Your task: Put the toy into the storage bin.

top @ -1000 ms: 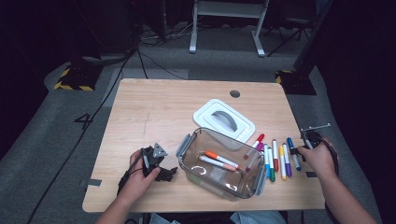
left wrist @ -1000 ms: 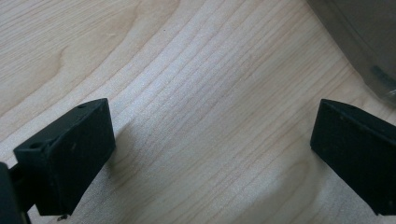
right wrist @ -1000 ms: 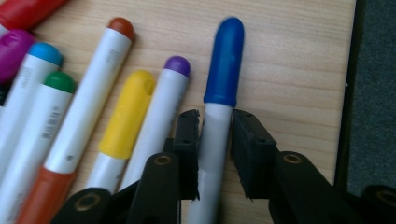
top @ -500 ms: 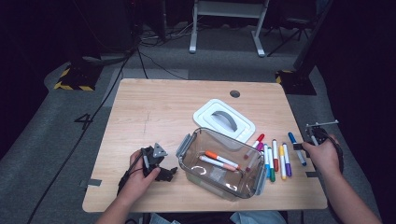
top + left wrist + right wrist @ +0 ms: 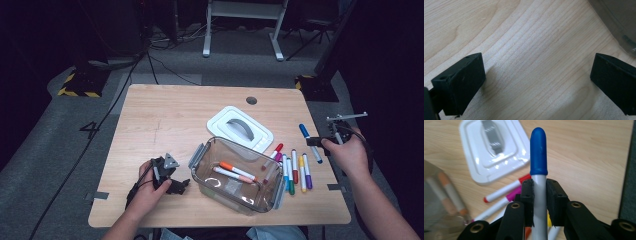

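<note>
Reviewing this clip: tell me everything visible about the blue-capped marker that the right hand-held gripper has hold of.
The blue-capped marker has a rounded, glossy blue cap and a smooth white barrel, plastic by the look of it. The cap is on. The right hand-held gripper is shut on the barrel just below the cap, its black pads pressing both sides. In the high view the marker sits near the table's right edge, apart from the other markers lying beside the clear container. Its lower end is hidden.
</note>
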